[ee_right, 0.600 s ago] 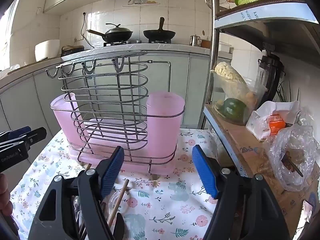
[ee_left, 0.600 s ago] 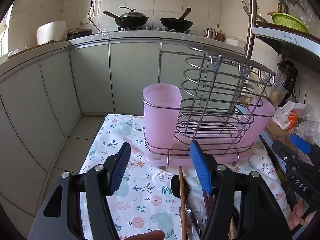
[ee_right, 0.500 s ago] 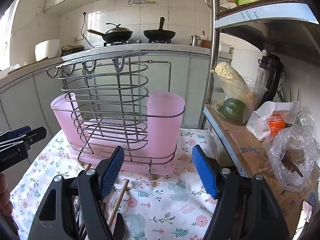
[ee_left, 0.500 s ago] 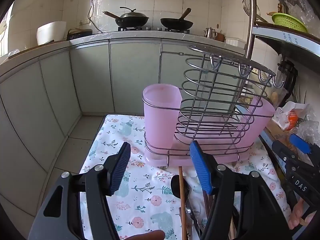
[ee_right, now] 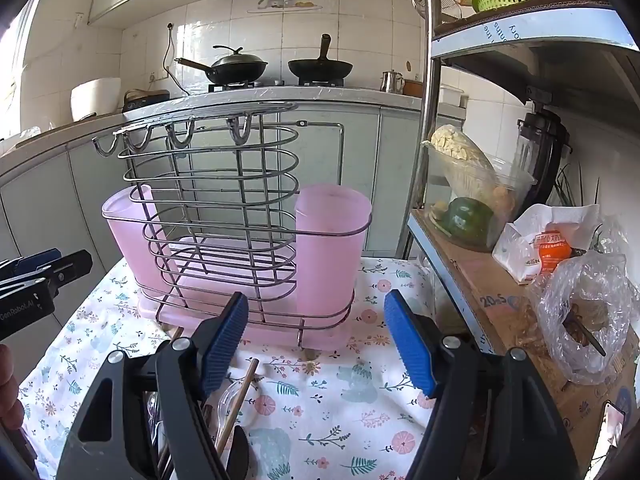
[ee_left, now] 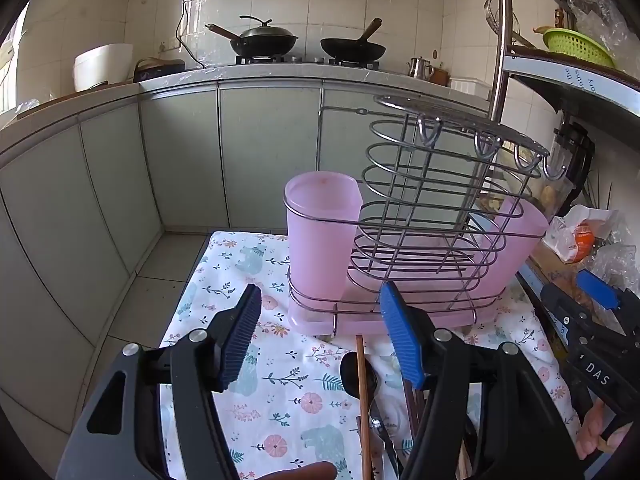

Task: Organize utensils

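A wire utensil rack (ee_left: 432, 216) (ee_right: 216, 208) with pink plastic cups (ee_left: 322, 236) (ee_right: 330, 248) and a pink drip tray stands on a floral tablecloth (ee_left: 280, 396) (ee_right: 340, 412). Near the cloth's front edge lie loose utensils: a wooden chopstick (ee_left: 363, 408) (ee_right: 237, 404), a dark spoon (ee_left: 352, 372) and metal cutlery, partly hidden by the fingers. My left gripper (ee_left: 320, 332) hovers open in front of the rack with nothing between its blue pads. My right gripper (ee_right: 316, 338) is open too and holds nothing, facing the rack's right cup.
A shelf unit at the right holds a cardboard sheet (ee_right: 496, 300), a tub of vegetables (ee_right: 468, 192), plastic bags (ee_right: 584, 320) and a blender (ee_right: 540, 152). Grey cabinets and a counter with two pans (ee_left: 264, 38) run behind. Floor lies left of the table.
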Demonstrator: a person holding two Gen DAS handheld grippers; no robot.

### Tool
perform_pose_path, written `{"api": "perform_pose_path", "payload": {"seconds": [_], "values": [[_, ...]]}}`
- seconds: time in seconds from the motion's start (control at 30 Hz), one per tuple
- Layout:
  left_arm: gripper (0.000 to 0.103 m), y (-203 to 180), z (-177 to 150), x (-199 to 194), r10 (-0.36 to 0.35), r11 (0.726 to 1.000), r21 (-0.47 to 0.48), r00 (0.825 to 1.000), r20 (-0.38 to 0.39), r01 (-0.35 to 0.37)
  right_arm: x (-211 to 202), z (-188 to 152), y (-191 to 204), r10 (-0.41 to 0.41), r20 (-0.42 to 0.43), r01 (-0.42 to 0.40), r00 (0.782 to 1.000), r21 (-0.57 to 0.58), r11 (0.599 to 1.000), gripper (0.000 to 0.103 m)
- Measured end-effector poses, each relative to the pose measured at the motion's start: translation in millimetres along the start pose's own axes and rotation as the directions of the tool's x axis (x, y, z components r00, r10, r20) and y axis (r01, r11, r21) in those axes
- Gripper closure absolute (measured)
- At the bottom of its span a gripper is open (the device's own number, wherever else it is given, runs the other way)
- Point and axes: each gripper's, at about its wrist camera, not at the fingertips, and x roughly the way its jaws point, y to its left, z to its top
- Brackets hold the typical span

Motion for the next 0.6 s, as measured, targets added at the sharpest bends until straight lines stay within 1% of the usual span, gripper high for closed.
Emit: {"api": "perform_pose_path", "payload": {"seconds": [0.03,0.6], "values": [[0.041,-4.6,-1.3,-0.6,0.004,1.000,0.005,1.000,0.008,-0.004,-0.1,0.0,0.0,0.000,0.000,0.000,1.000,0.000,1.000,0.034],[0.041,-4.5,-2.1,-1.8,0.004,1.000,0.006,1.000,0.009,-0.004,0.0,-0.1,0.2,0.000,-0.001,0.000,1.000,-0.001,1.000,0.034]]}}
